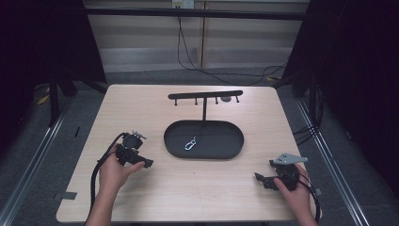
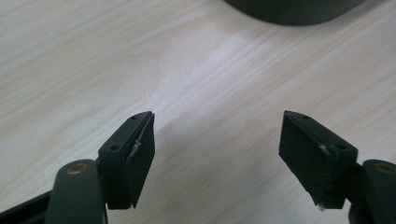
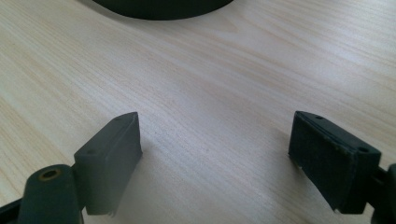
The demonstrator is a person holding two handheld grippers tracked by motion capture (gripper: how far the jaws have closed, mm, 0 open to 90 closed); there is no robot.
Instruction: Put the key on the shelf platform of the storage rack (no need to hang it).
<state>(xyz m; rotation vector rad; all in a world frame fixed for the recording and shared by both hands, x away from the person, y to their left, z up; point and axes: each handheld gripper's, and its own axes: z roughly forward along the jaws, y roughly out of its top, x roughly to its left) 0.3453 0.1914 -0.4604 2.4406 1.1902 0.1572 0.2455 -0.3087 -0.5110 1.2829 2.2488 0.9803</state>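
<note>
Black oval tray [image 1: 174, 141] holds a small silver carabiner clip [image 1: 190, 143] near its middle. Left gripper [image 1: 147, 163] and right gripper [image 1: 258, 177] hover over the wooden table [image 1: 197, 197] on either side, jaws wide, empty.

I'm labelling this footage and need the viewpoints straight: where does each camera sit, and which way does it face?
High view: above the near table edge, facing forward and down on the tray, clip and rack; both forearms and each hand-held gripper, left and right, show.
Left gripper view: rides the left gripper, looking between its open jaws at bare wood.
Right gripper view: rides the right gripper, jaws open, facing the same way.
Both gripper views catch the tray's dark rim at the top.
</note>
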